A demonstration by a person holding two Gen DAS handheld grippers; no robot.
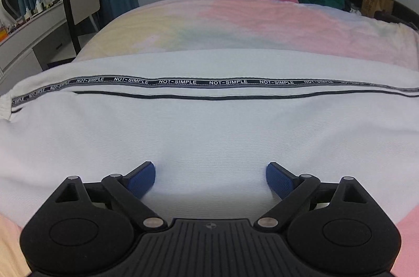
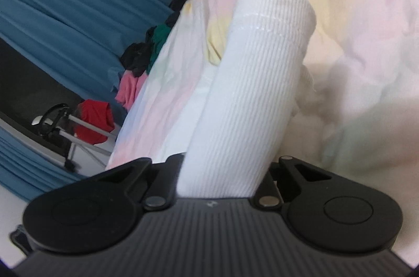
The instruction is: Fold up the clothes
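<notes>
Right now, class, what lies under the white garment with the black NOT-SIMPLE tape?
Under the white ribbed garment with the black lettered tape lies the pastel tie-dye bedspread, showing beyond its far edge and at the near corners. The part directly beneath is covered.

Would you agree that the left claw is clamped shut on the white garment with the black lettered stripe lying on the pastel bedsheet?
Not quite: the left wrist view shows the left claw open, its blue pads apart above the white garment with the black lettered stripe, which lies on the pastel bedsheet.
</notes>
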